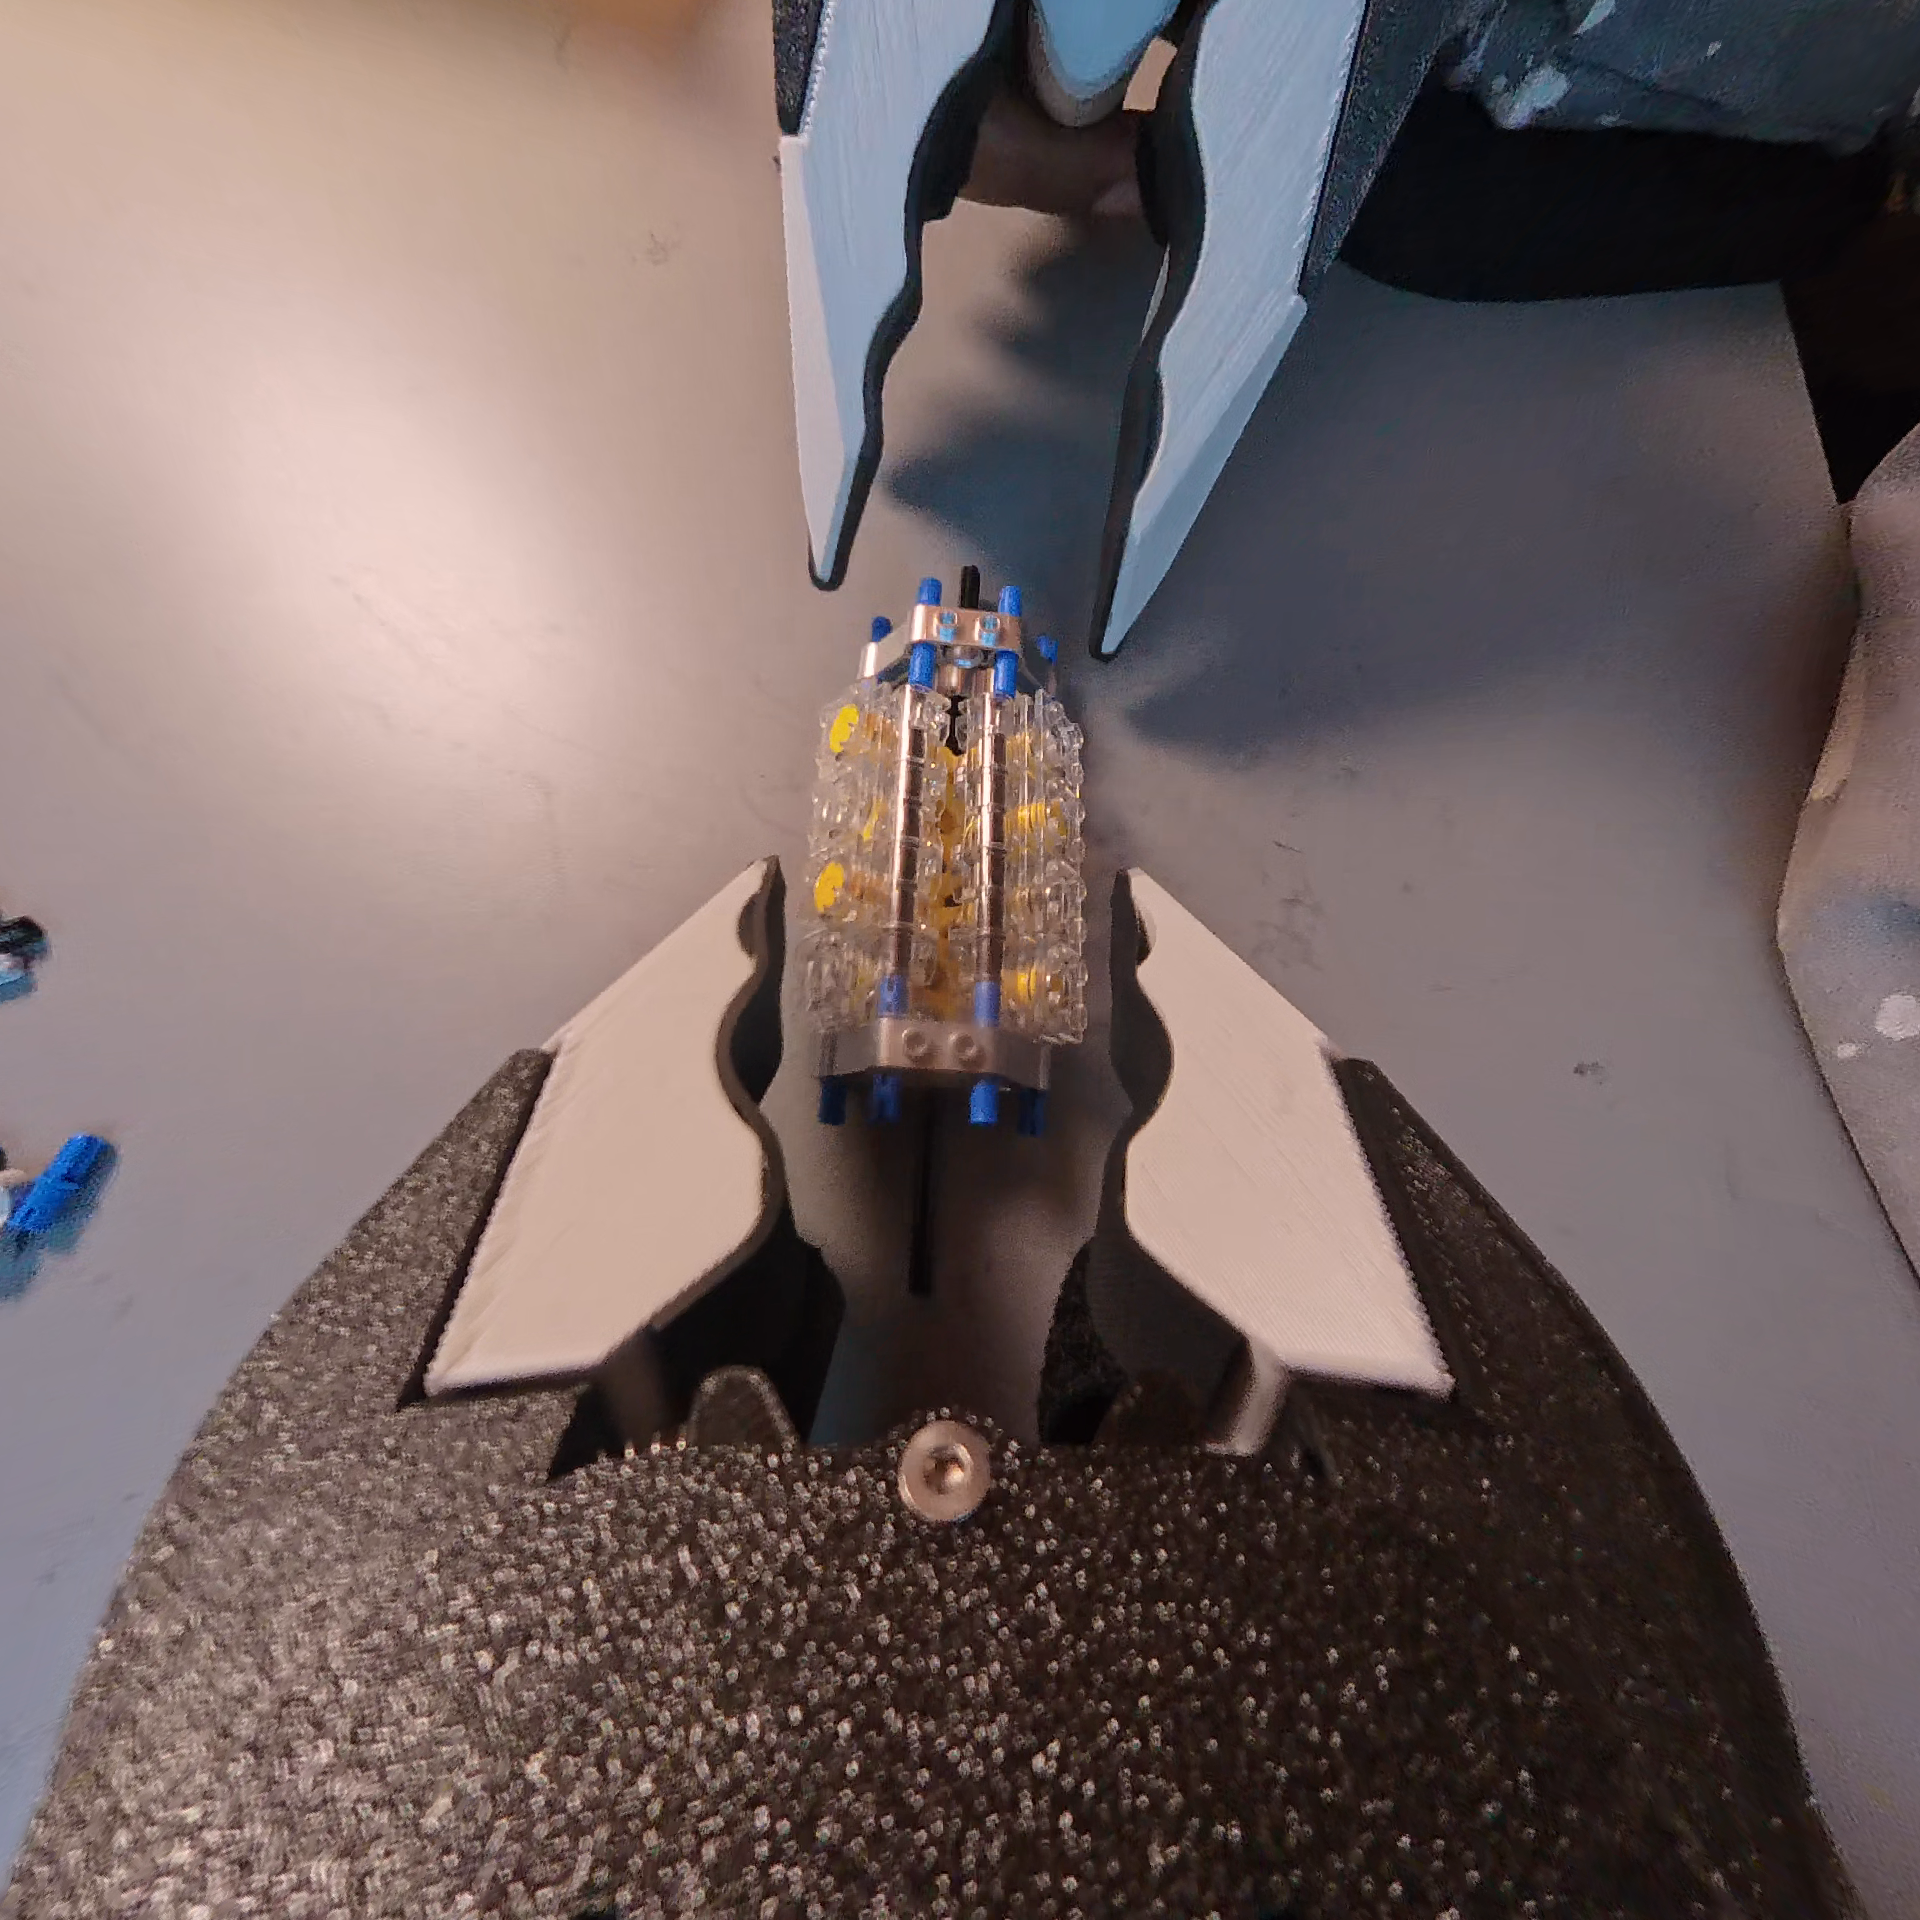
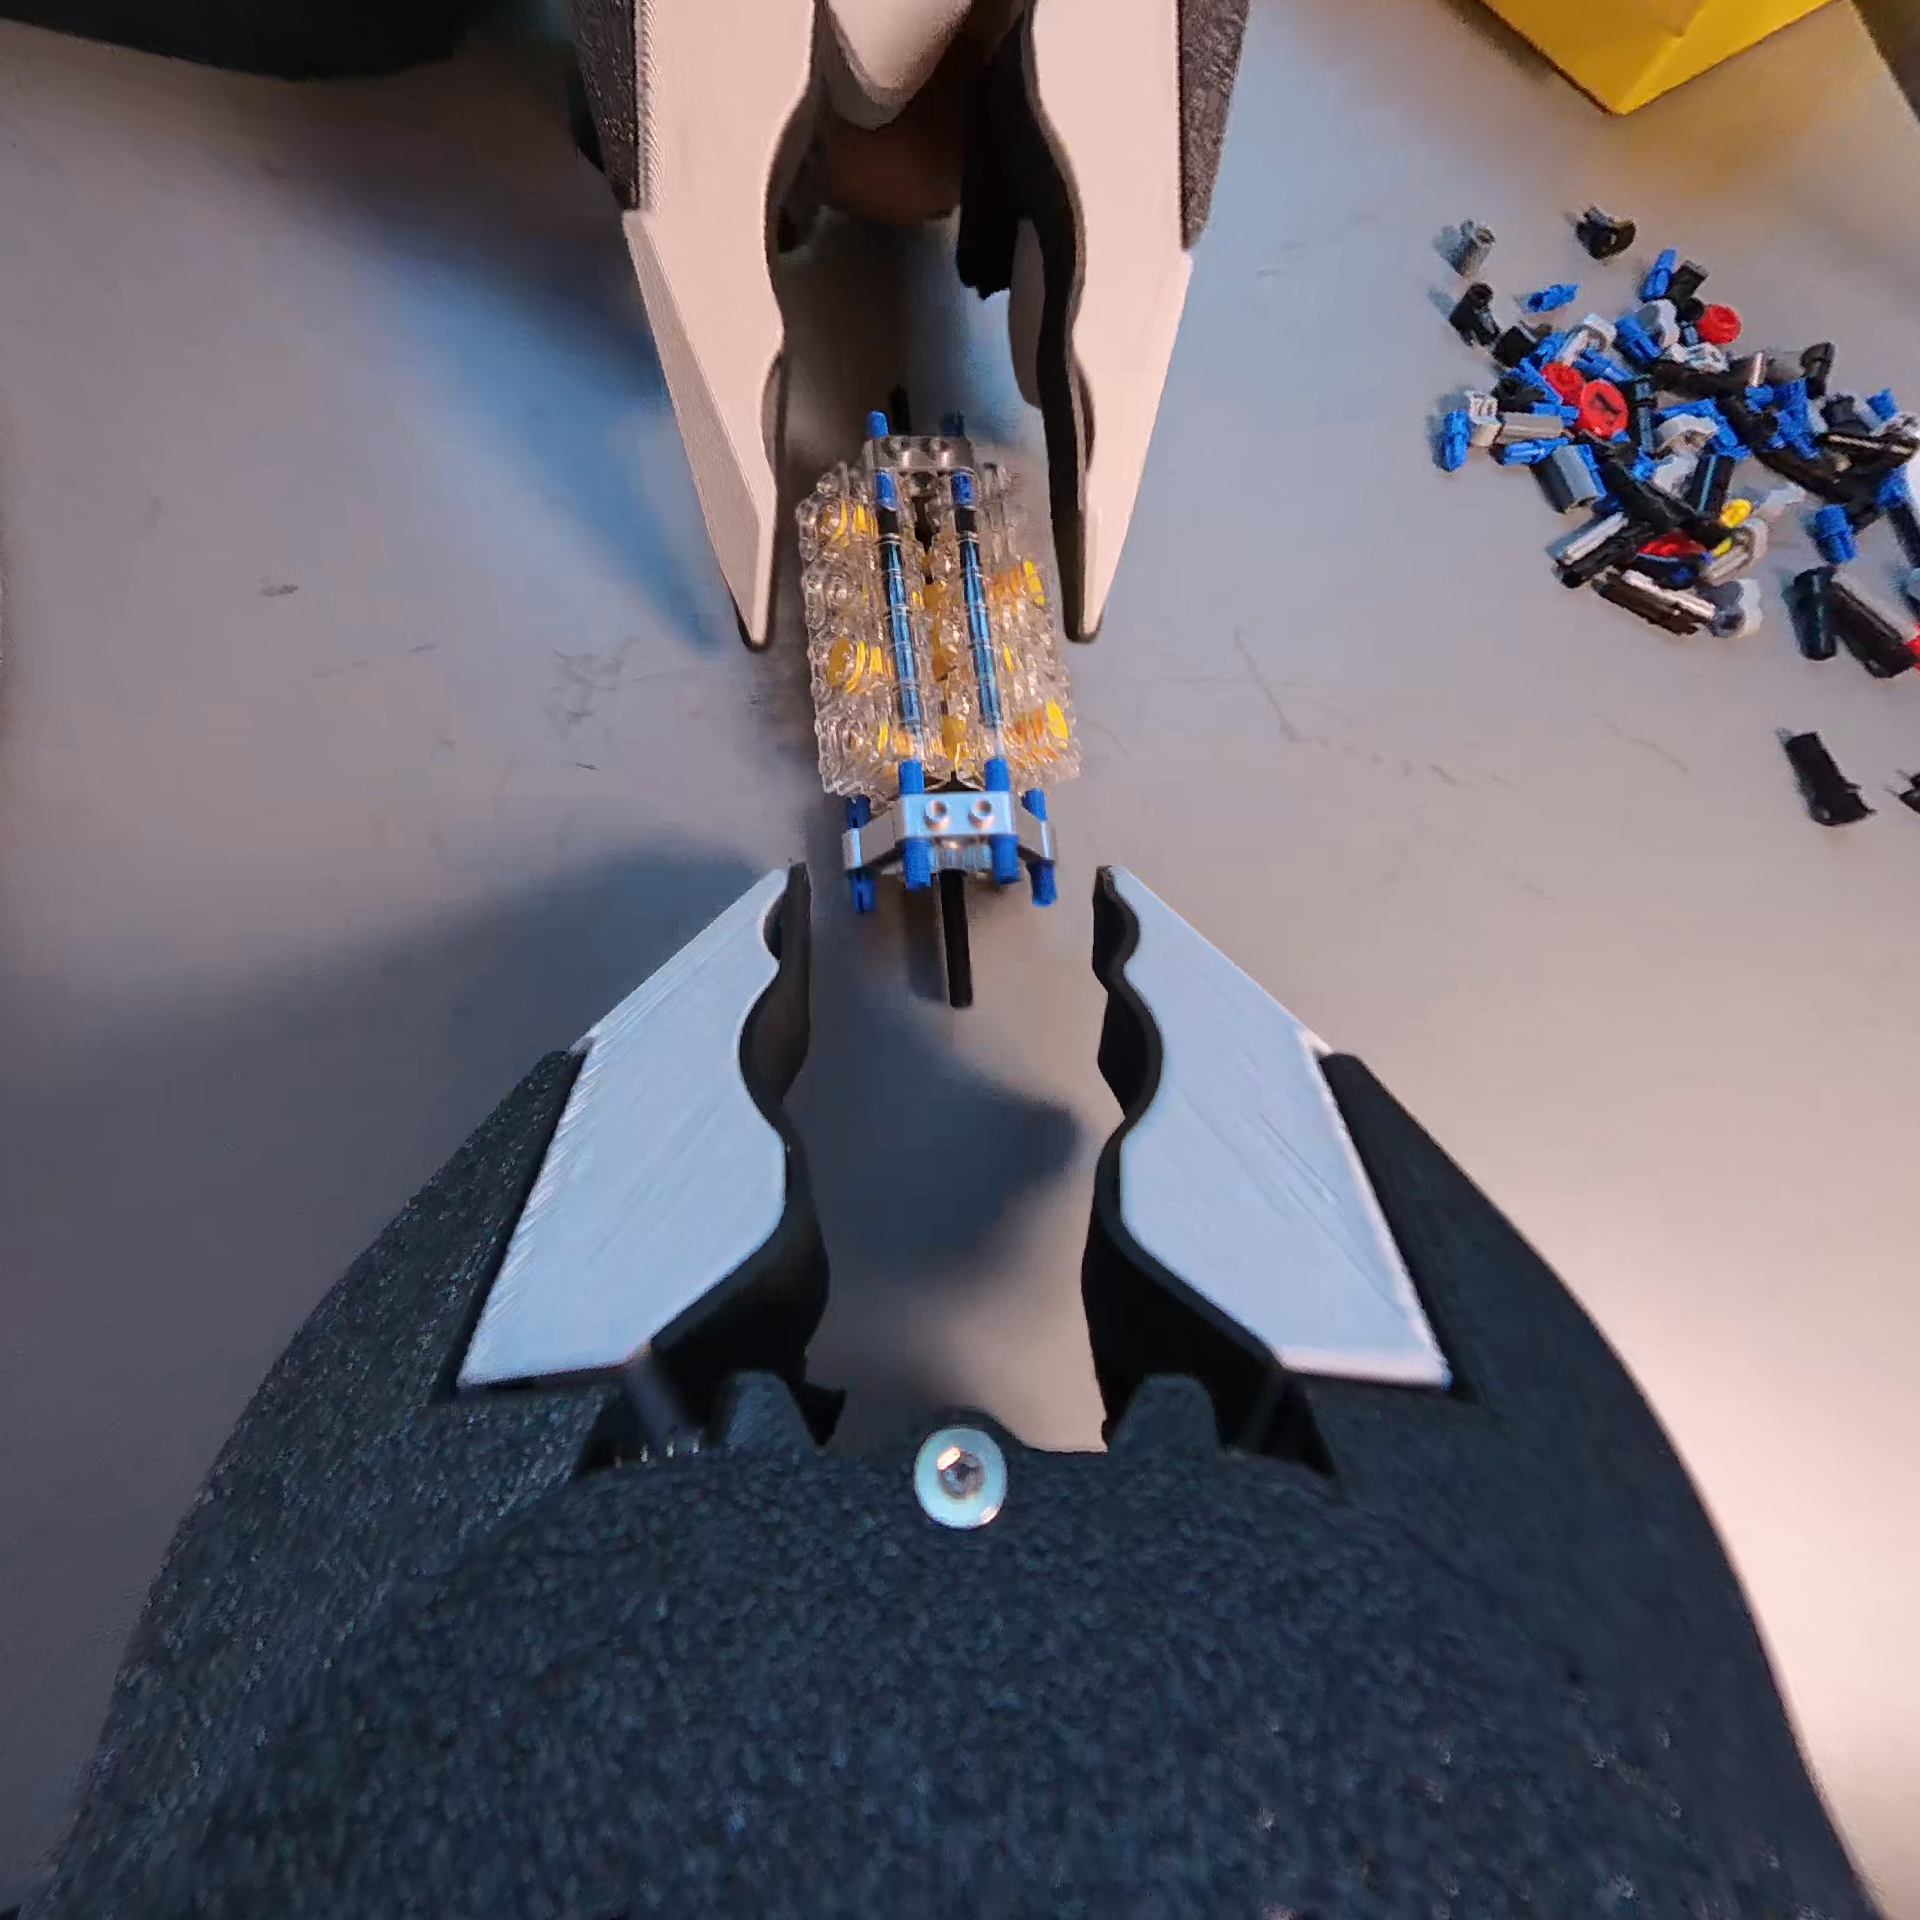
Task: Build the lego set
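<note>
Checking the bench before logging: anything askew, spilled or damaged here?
Nothing looks damaged. The clear-and-yellow brick assembly lies on its side on the table between both open grippers, seemingly intact. Small loose pieces lie scattered in a heap to one side.

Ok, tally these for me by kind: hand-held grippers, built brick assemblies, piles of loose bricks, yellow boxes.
left hand-held gripper, right hand-held gripper: 2
clear-and-yellow brick assembly: 1
pile of loose bricks: 1
yellow box: 1
Total: 5

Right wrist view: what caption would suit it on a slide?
Two open grippers, right and left, face across a clear-and-yellow brick assembly beside loose bricks.
</note>
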Action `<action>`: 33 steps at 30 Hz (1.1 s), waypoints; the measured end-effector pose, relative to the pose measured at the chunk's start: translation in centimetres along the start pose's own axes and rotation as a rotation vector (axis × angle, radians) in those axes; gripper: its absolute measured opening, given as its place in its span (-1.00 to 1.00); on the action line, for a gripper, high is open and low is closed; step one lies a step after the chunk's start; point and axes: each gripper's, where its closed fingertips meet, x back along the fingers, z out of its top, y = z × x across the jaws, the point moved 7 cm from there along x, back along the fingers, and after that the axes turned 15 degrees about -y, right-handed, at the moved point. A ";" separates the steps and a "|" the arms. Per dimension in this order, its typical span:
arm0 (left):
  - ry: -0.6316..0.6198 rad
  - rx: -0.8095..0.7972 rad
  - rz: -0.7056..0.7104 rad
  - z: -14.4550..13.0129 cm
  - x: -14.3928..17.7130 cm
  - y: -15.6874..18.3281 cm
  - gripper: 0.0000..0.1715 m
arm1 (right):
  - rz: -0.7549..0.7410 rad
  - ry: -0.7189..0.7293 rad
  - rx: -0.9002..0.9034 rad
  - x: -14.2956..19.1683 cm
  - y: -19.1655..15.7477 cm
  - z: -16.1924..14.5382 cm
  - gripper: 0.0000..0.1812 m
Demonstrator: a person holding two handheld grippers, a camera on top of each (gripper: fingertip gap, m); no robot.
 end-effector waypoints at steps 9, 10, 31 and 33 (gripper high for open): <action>-0.015 0.030 -0.036 -0.8 -0.1 -0.7 -0.33 | 0.073 -0.029 -0.039 -0.4 0.7 -0.6 -0.51; -0.014 0.031 -0.039 -0.8 -0.1 -0.7 -0.33 | 0.077 -0.042 -0.030 -0.6 0.6 -0.6 -0.51; 0.001 -0.014 -0.056 -0.9 -0.1 -0.9 -0.34 | 0.101 -0.060 -0.045 -1.1 0.6 0.1 -0.57; 0.000 -0.008 -0.069 -0.9 -0.1 -1.0 -0.34 | 0.074 -0.070 -0.025 -1.2 0.5 0.2 -0.57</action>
